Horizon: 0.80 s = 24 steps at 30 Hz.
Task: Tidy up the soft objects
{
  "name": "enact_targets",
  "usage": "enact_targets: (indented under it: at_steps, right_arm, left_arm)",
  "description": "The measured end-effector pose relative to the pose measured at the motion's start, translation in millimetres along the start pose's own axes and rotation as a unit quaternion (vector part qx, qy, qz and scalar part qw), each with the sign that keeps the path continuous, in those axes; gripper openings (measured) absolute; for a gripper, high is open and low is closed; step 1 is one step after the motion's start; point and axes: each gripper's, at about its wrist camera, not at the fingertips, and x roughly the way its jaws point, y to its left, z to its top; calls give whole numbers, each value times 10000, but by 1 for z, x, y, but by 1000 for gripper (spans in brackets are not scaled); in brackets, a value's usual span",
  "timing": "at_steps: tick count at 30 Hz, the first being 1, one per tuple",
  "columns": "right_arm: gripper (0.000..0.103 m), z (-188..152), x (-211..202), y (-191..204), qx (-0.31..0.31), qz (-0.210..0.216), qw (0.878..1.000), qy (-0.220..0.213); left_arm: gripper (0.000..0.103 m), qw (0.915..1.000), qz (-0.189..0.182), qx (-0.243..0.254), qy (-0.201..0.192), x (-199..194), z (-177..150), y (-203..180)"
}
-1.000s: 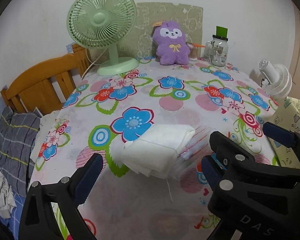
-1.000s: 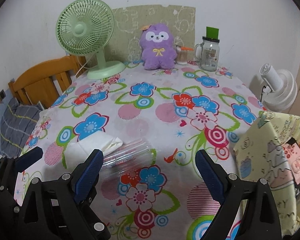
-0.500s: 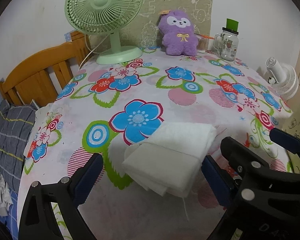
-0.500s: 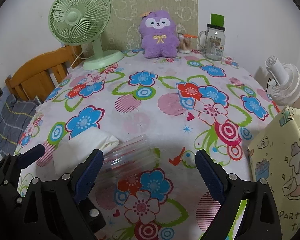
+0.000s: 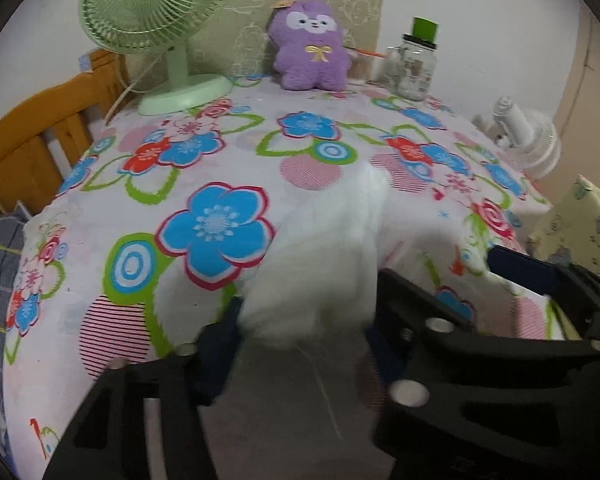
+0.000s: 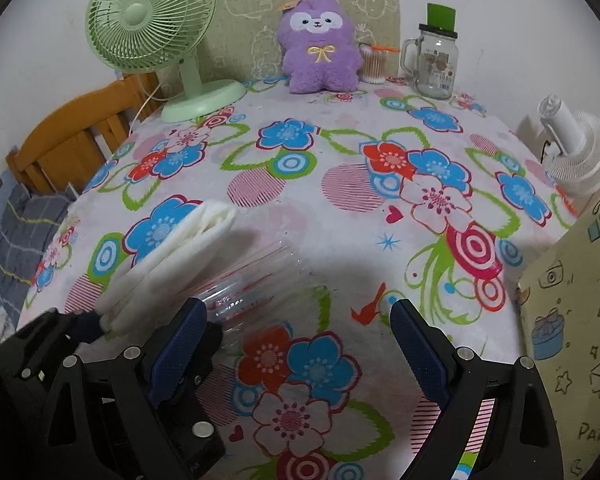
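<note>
A stack of white folded cloth (image 5: 324,264) lies near the front of the flower-print table (image 5: 228,152). The jaws of my left gripper (image 5: 304,324) are closing, and the cloth is bunched and pinched between its blue pads, its far end raised. In the right wrist view the cloth (image 6: 180,248) slants up from the left gripper (image 6: 84,324). A clear plastic bag (image 6: 256,276) lies beside it. My right gripper (image 6: 296,320) stands open just right of the cloth, over the bag, with nothing gripped. A purple plush toy (image 6: 320,44) sits upright at the table's back edge.
A green desk fan (image 6: 160,32) stands back left. A glass mug jar (image 6: 436,64) and a cotton-swab pot (image 6: 374,66) stand back right. A wooden chair (image 6: 72,140) is at the left, a white fan (image 6: 576,152) and a yellow patterned cover (image 6: 568,320) at the right.
The left jaws have narrowed from wide apart onto the white cloth, which is now squeezed and tipped up. Both grippers came slightly lower and closer to the table.
</note>
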Motion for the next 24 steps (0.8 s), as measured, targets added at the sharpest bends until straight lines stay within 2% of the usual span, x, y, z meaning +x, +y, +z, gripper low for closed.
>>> enact_targets:
  at_steps: [6,13,19,22,24]
  right_arm:
    - [95,0,2,6,-80,-4,10000,11]
    - [95,6,3,16,-92,156,9998,-29]
    - [94,13,11,29,-168,322,9993,74]
    - [87,15,15,39,-263,411,9987,130]
    - [78,16,20,46,-332,485,9980,224]
  left_arm:
    - [36,9997,155,177,-105,-6,-2,-6]
    - [22,9998,35,78,-198,-15,0,1]
    - [20,9997,106,-169,-166,-19,0,18]
    - [21,9995,147,-261,-114,-18,-1,27]
    - [23,9994,122,-331,-45,-16,-1,33]
